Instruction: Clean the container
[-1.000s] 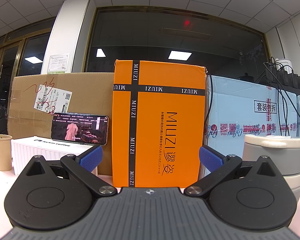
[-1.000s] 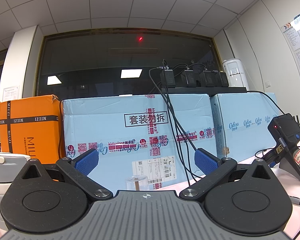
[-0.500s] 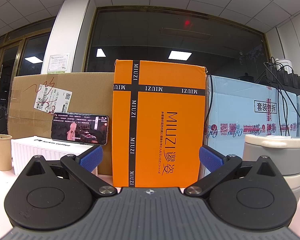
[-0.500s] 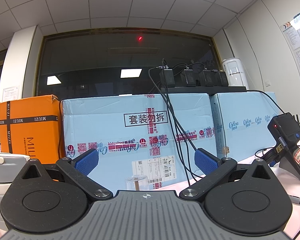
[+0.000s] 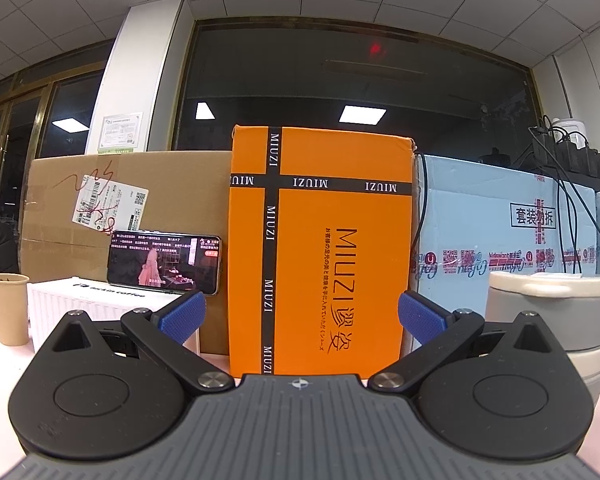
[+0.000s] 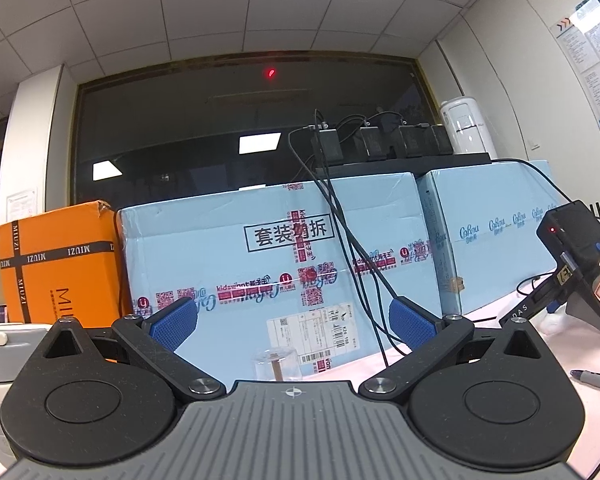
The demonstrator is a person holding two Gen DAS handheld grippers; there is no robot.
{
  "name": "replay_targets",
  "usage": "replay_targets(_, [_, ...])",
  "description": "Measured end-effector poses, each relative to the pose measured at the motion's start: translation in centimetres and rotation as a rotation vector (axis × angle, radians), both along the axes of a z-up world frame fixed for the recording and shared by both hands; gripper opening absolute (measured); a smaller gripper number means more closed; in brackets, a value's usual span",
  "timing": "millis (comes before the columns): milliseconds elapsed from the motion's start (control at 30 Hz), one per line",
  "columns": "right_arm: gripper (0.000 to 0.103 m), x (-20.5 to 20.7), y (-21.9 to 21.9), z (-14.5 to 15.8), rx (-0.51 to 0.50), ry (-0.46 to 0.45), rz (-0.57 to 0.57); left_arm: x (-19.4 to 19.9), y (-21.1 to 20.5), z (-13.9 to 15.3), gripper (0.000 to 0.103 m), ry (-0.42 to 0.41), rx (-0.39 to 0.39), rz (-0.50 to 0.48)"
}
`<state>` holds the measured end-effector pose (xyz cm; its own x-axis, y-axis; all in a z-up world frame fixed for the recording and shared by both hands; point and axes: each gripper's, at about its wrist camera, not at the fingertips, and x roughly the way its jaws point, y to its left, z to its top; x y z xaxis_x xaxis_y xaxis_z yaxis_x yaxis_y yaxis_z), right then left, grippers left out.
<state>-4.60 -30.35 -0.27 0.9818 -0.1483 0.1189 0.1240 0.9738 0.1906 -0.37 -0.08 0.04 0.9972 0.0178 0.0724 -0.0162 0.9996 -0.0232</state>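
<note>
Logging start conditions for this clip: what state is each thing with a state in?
left claw: open, empty
right claw: open, empty
grey container: lid on, upright
phone: screen on, propped sideways
paper cup: upright, no lid
clear glass: upright

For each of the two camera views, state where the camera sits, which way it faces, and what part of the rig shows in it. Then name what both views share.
Left wrist: sits low on the left gripper, facing the orange box, with a phone and paper cup to its left; its open blue-padded fingers show.
Right wrist: sits low on the right gripper, facing the blue box and a clear glass; its open fingers show.
Shared: orange box, blue box, grey container.
</note>
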Motion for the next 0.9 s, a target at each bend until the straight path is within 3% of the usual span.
replay_targets(300, [0.103, -0.4, 0.3, 0.5, 0.007, 0.012, 0.121, -0.3, 0.9, 0.2, 0.103, 0.003, -0.047, -0.037])
replay_targets(533, [0.103, -1.6, 1.3, 2.0, -0.033, 0.037, 0.247, -1.1, 0.7, 1.1, 0.103, 0.041, -0.001, -0.134])
replay_targets(800, [0.103, -3.6, 3.7, 4.0, -0.188, 0.188, 0.417, -2.6, 1.3, 1.7, 0.103, 0.062, -0.014, -0.217])
replay_targets(900, [0.103, -4.2, 4.3, 4.0, -0.193, 0.267, 0.502, -3.1, 1.4, 1.7, 0.103, 0.081, 0.004, -0.260])
